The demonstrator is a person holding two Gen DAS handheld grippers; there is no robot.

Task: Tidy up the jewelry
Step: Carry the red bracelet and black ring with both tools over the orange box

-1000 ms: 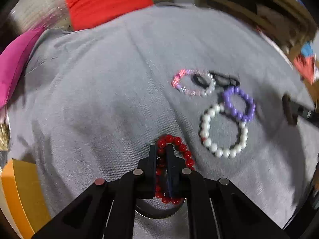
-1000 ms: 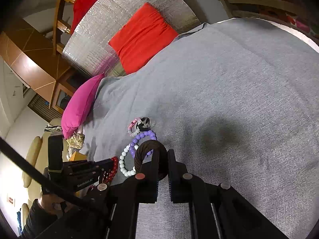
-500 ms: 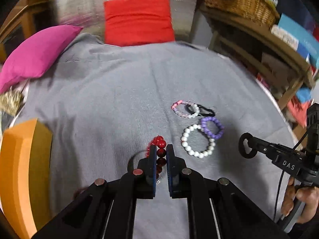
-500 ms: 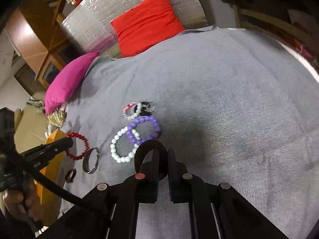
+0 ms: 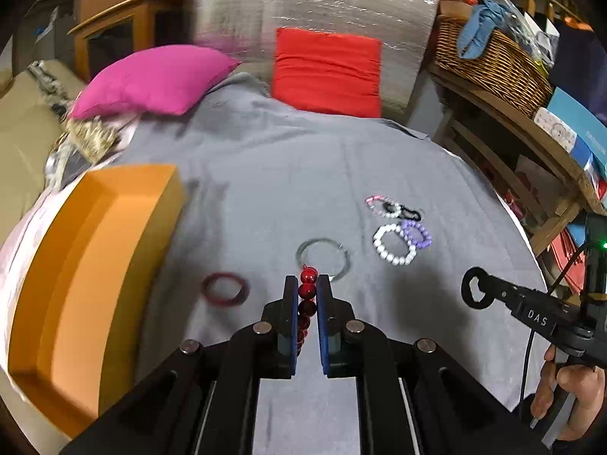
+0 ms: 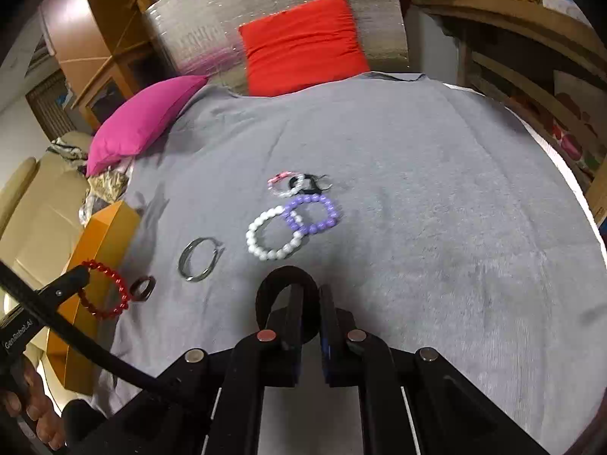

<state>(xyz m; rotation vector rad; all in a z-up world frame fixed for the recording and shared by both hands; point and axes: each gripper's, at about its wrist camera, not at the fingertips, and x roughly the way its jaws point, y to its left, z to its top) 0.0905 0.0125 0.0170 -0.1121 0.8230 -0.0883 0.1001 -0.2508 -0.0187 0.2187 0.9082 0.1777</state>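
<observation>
A grey blanket [image 6: 417,197] covered the bed, an orange box [image 5: 87,265] sat at its edge, the left tongs [image 5: 306,284] were clamped on a red bead bracelet [image 5: 307,292] held above it, and the right tongs [image 6: 311,295] pinched a dark ring [image 6: 286,278].

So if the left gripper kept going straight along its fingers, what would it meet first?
Probably the silver bangle, lying on the grey blanket just past the left gripper, which is shut on the red bead bracelet. Depth is hard to judge through the fisheye.
</observation>
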